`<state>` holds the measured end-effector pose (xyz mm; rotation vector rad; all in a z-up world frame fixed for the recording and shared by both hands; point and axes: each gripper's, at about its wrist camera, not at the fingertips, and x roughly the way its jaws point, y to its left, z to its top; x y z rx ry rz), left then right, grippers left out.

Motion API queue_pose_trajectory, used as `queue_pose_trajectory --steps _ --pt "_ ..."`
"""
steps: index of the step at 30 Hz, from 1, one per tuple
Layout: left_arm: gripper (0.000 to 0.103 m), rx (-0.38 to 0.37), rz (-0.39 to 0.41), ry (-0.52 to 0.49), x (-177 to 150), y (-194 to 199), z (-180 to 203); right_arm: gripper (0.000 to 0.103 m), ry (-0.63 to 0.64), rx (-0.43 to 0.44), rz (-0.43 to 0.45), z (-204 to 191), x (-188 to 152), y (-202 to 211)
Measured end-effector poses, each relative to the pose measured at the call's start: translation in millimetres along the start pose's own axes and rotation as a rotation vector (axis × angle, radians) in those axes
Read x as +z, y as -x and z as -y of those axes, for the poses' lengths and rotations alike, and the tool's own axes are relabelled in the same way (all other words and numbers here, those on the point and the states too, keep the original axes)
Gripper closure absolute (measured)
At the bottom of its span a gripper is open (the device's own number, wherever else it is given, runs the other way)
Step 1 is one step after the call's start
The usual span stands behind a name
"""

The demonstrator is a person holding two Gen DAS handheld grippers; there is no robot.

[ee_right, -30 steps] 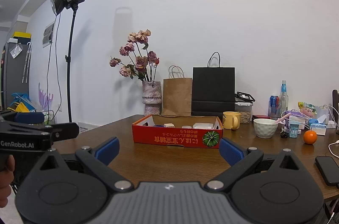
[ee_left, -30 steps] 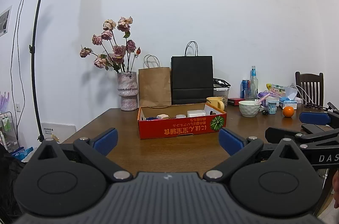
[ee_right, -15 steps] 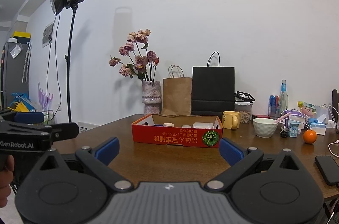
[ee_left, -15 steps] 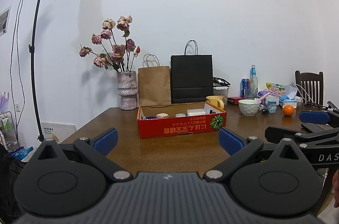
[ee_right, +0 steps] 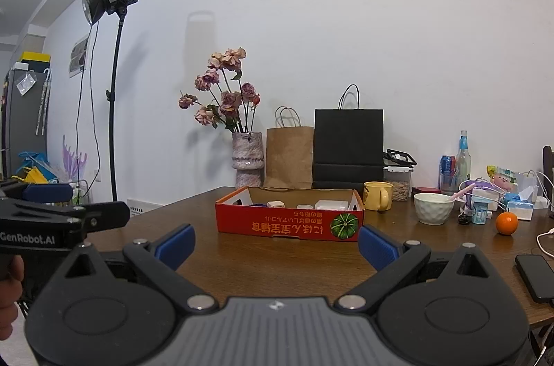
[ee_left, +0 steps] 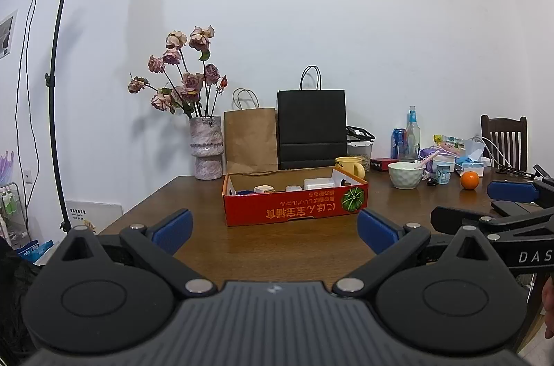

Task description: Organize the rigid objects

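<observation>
A red cardboard box [ee_left: 294, 208] [ee_right: 289, 222] with small white items inside sits mid-table. To its right stand a yellow mug [ee_left: 349, 166] [ee_right: 377, 195], a white bowl [ee_left: 405, 175] [ee_right: 433, 207] and an orange [ee_left: 469, 180] [ee_right: 506, 223]. My left gripper [ee_left: 275, 232] is open and empty, held short of the table's near edge. My right gripper [ee_right: 275, 243] is open and empty too, level with the left. Each gripper shows at the edge of the other's view.
At the back of the wooden table [ee_left: 277, 248] stand a vase of dried roses [ee_left: 205, 146], a brown bag [ee_left: 250, 139] and a black bag [ee_left: 311, 128]. Bottles and packets crowd the far right [ee_left: 446, 151]. A phone [ee_right: 535, 276] lies near the right edge. A light stand [ee_left: 52, 89] is left.
</observation>
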<state>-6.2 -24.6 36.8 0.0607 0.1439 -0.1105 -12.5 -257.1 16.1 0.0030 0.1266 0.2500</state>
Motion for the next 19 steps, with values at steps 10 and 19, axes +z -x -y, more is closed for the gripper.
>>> queue_pose_trajectory --steps 10,19 --pt "0.0 0.0 -0.001 0.0 -0.2 0.1 0.4 0.002 -0.002 0.001 -0.002 -1.0 0.0 -0.6" --pt "0.0 -0.012 -0.046 0.003 -3.9 -5.3 -0.6 0.002 -0.017 0.003 -0.012 -0.8 -3.0 -3.6"
